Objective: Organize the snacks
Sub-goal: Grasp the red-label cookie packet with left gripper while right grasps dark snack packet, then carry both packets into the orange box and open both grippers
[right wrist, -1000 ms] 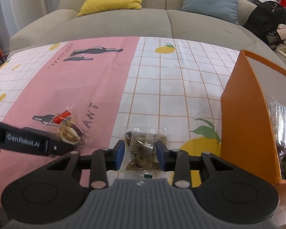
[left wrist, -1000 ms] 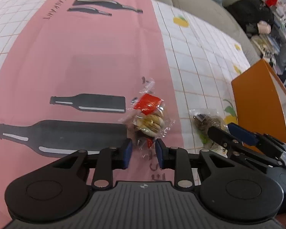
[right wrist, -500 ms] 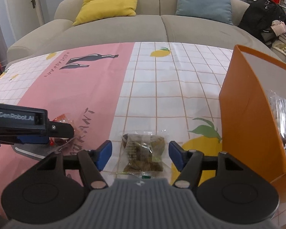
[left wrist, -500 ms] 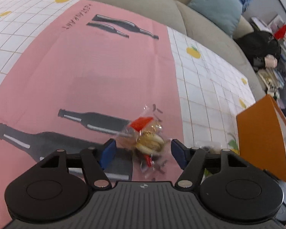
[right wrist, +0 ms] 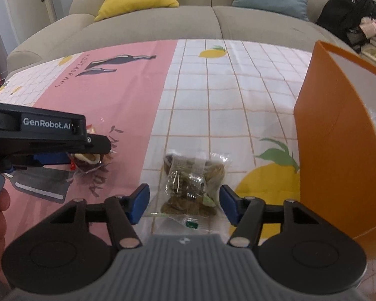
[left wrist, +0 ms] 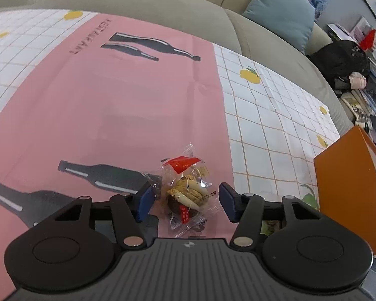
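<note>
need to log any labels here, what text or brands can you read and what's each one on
"GenRobot.AI": white label on the side of the left gripper.
Dark lettering on the pink tablecloth: upside down, not readable.
Print on the red-tagged snack packet: too small.
Green tag on the brown snack packet: too blurred.

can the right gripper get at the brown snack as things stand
Probably yes. The right gripper is open with the brown snack lying between its fingers on the cloth, nothing over it. Its jaws have just been closing, pads not yet pressing.
</note>
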The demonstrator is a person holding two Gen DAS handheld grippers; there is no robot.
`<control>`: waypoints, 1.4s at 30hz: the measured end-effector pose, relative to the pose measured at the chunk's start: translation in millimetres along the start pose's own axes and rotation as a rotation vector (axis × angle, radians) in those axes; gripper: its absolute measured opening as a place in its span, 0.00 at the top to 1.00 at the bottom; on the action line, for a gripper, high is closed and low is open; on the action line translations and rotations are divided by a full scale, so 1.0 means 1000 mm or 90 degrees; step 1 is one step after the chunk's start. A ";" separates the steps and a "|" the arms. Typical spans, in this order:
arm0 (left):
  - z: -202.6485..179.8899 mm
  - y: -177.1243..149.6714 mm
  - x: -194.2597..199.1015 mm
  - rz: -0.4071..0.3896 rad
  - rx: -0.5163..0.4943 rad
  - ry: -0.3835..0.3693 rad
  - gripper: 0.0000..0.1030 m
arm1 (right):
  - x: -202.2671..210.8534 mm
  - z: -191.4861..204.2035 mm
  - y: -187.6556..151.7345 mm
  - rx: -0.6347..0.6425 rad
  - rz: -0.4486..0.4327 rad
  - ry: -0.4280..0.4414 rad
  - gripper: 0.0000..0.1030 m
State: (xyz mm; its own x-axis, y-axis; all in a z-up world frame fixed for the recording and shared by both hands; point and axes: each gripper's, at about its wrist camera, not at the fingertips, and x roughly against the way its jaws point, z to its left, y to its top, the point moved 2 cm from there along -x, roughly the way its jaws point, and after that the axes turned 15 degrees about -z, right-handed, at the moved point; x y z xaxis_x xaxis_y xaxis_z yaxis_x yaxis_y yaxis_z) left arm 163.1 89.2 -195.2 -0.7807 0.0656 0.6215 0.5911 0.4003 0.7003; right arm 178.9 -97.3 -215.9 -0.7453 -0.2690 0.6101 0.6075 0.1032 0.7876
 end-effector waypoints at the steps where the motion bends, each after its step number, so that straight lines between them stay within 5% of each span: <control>1: -0.001 -0.001 0.000 -0.001 -0.007 -0.002 0.40 | 0.000 0.000 0.000 0.000 0.001 0.001 0.45; 13: -0.010 -0.002 0.012 0.009 -0.015 -0.013 0.54 | 0.005 0.003 0.006 -0.019 0.024 0.035 0.59; 25: -0.020 0.031 0.062 -0.010 0.004 -0.018 0.54 | 0.059 -0.002 0.046 -0.046 -0.050 0.060 0.60; 35: -0.078 0.062 0.102 -0.030 -0.033 -0.102 0.54 | 0.120 -0.047 0.094 -0.066 -0.097 0.056 0.60; 42: -0.157 0.075 0.104 -0.026 -0.115 -0.189 0.54 | 0.155 -0.102 0.125 -0.056 -0.114 0.028 0.60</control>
State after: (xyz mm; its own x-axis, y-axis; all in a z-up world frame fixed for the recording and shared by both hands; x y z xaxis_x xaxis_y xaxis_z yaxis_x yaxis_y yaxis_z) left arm 158.7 -17.3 -22.9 -0.8132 0.3273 0.4812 0.5643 0.2410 0.7896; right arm 167.2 -223.4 -31.2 -0.8321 -0.3177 0.4547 0.4890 -0.0331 0.8717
